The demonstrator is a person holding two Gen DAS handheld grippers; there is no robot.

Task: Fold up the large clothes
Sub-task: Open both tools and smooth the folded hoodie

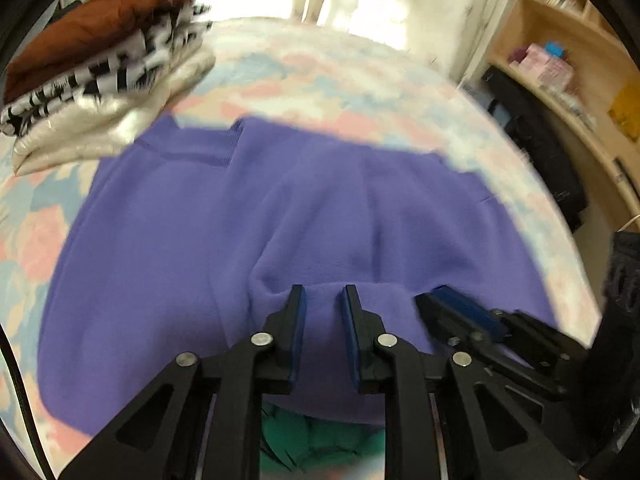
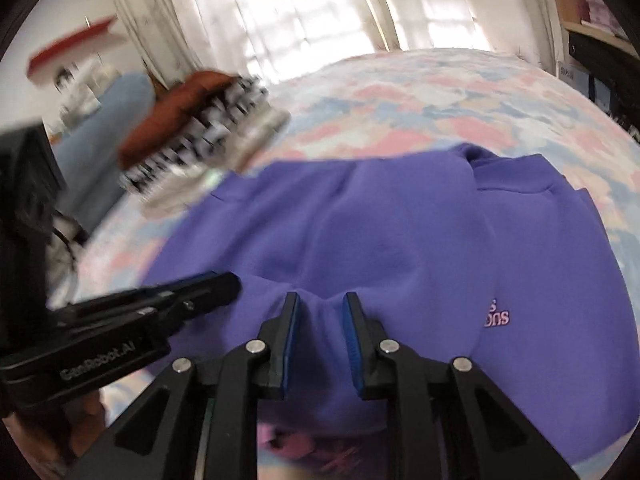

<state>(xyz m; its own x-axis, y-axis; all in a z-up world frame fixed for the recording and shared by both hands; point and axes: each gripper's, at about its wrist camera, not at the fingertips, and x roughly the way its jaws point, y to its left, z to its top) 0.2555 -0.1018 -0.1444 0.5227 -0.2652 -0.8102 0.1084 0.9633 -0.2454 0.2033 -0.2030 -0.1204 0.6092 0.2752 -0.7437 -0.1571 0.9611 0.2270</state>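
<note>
A bed [image 1: 360,76] covered in a pastel pink, blue and white patterned sheet; at its far left corner, a stack of folded clothes [image 1: 100,68], rust-brown on top, black-and-white print beneath, cream at the bottom; behind the bed, sunlit white curtains [image 2: 320,12]; to the right, a pale wooden shelf unit [image 1: 572,40] holding small boxes.

- Stack [image 2: 200,136] of folded clothes smeared by blur in right view; pattern unreadable.
- Pink lettering [image 2: 496,314] on purple sweatshirt [image 2: 400,248] too small and partly folded under; only a few letters legible.
- Near edge of sweatshirt hidden behind right gripper [image 2: 320,308] linkage.
- Green fabric [image 1: 316,440] glimpsed between left gripper [image 1: 323,300] arms, mostly covered.
- Shelf [image 1: 560,52] contents blurred, cut by lens rim.
- Blue shape [image 2: 108,136] at left unidentifiable.
</note>
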